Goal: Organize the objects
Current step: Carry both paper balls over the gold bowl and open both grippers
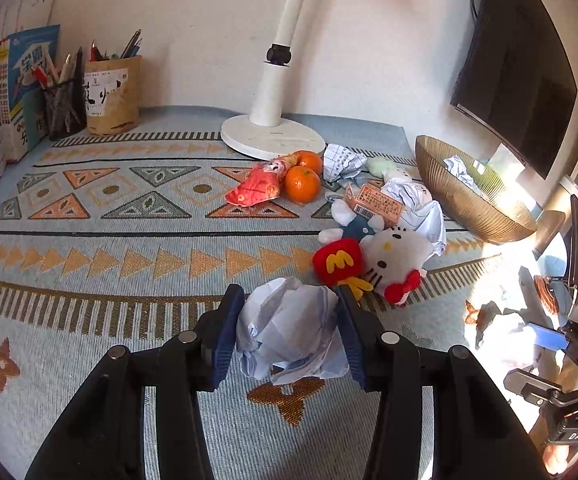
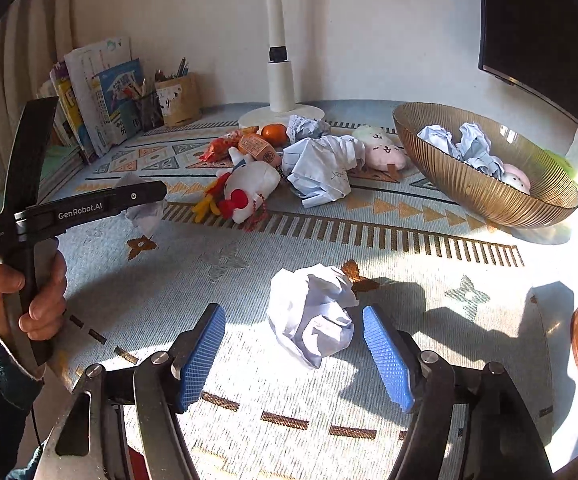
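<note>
Crumpled paper (image 2: 313, 312) lies loose on the patterned cloth (image 2: 369, 248) between the right gripper's (image 2: 295, 356) spread jaws, so an off-centre squeeze could squirt it aside, short of the bowl (image 2: 469, 196).

1. A home desk or study corner is indicated.
2. A patterned woven cloth (image 1: 129, 216) is laid over the surface.
3. Books (image 1: 13, 92), pen holders (image 1: 63, 108) and a white desk lamp (image 1: 273, 136) are seen far against the wall.
4. A monitor (image 1: 521, 80) is mounted far right.
</note>
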Available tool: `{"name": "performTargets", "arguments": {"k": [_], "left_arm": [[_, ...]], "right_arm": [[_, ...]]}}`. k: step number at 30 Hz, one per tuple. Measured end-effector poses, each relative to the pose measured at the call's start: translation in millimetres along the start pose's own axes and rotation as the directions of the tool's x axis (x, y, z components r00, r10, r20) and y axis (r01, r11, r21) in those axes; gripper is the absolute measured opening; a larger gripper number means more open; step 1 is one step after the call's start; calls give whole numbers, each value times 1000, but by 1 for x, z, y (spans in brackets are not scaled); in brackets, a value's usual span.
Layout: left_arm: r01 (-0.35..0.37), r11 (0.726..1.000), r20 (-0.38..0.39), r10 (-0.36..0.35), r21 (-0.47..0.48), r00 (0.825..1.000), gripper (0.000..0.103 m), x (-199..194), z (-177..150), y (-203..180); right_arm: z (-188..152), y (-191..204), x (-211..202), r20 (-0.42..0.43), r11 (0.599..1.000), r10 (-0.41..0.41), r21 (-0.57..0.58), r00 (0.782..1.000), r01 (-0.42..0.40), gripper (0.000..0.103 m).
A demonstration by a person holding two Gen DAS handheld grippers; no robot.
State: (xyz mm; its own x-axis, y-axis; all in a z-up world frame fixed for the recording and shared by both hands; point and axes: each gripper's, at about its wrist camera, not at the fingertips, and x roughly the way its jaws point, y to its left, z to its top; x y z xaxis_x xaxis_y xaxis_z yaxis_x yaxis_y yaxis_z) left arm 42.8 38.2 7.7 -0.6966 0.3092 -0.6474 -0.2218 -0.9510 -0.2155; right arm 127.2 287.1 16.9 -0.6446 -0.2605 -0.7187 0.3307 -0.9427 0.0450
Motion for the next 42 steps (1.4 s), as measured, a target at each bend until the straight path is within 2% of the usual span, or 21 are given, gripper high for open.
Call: {"name": "performTargets", "arguments": {"k": [2,4,8,11,14,16,17,18,19,24,28,30,32,34,36,38,42], "left_arm": [[6,1000,1,-6,-5,1000,45,0,0,1],[13,1000,5,-13,-12,1000,45,-1,0,3],[16,1000,5,-16,-10,1000,45,-1,0,1],[15,1000,4,-15,-8,1000,45,-1,0,1],[15,1000,4,-15,-8,1000,45,-1,0,2],[11,1000,3,-11,-7,1000,45,-1,0,2],[9,1000,2,-9,-6,1000,45,-1,0,1],[7,1000,1,-7,-4,1000,45,-1,0,1],[3,1000,-1,-3,-2,1000,45,-1,1,0],[-41,999,-4,41,35,999,43,-3,4,-13],[38,995,43,-42,87,998,43,-24,40,-50],[90,989,75,-99,119,992,43,-33,70,-74],[139,980,91,-153,144,984,43,-33,102,-101],[180,970,95,-197,165,976,43,-25,129,-128],[195,962,90,-215,188,972,43,-7,149,-156],[222,956,52,-235,193,970,43,20,161,-180],[287,943,-7,-290,166,957,43,70,170,-213]], "right_arm": [[-2,1,1,-8,1000,-4,4,1000,4,75],[-3,1,2,-6,1000,21,22,1000,-21,75],[0,-9,6,19,996,-8,87,1000,6,80],[3,-18,15,6,989,32,143,999,-33,80],[3,-19,23,-8,986,32,163,999,-30,80],[1,-21,26,-4,983,44,180,999,-42,76],[1,-22,27,-6,979,54,197,999,-52,65],[0,-25,29,-6,973,75,219,997,-72,48],[-2,-28,31,-3,965,102,243,995,-99,42],[6,-33,11,46,963,99,248,994,-107,38],[47,-59,-40,178,971,5,236,984,-48,39],[70,-80,-68,255,963,-80,268,964,9,39],[92,-105,-90,310,944,-185,321,933,81,39],[111,-130,-97,298,904,-311,387,902,183,39],[126,-154,-91,242,860,-390,442,888,257,39],[135,-177,-80,182,824,-432,478,883,305,39],[141,-210,-55,117,798,-440,505,890,328,39]]}}
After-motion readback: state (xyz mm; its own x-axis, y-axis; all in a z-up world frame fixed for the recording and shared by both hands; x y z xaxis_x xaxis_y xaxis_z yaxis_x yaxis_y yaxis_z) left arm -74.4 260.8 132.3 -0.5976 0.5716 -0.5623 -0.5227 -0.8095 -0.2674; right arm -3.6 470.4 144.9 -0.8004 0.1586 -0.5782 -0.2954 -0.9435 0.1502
